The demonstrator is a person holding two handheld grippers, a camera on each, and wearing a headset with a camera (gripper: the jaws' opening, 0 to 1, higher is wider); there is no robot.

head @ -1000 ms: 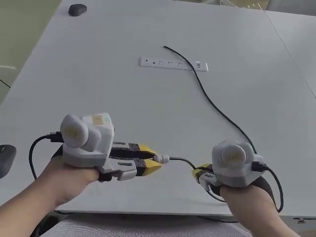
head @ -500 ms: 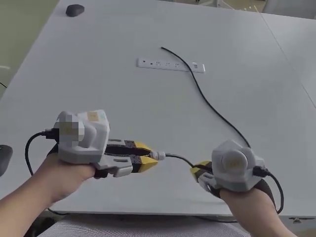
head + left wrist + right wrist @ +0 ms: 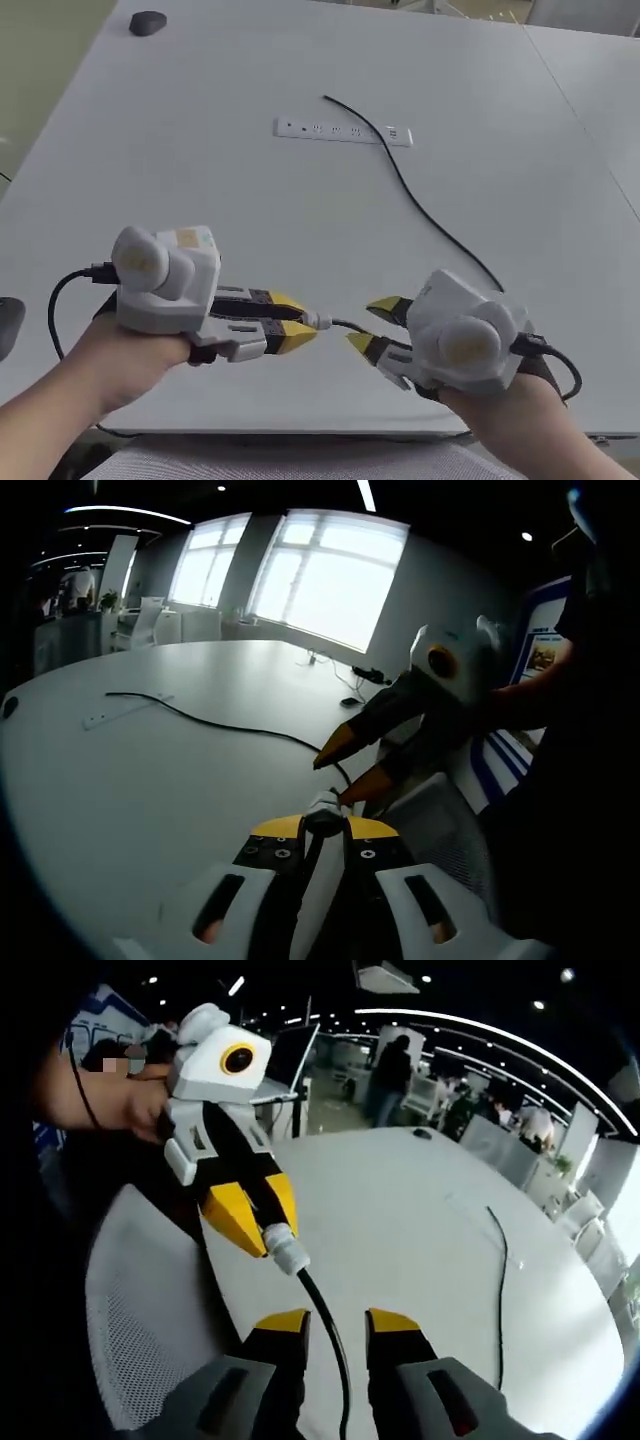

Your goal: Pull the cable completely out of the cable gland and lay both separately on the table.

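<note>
Right gripper view: the right gripper holds its yellow-tipped jaws moderately open and grips nothing. The thin black cable passes between them without being pinched. Just ahead of those jaws, the left gripper is closed on the small pale plastic cable gland, which sticks out past its jaw tips, above the white table. The cable is not yet out, so the pulling step seems in hand. Next the right jaws should close on the cable and draw away from the left jaws
</note>
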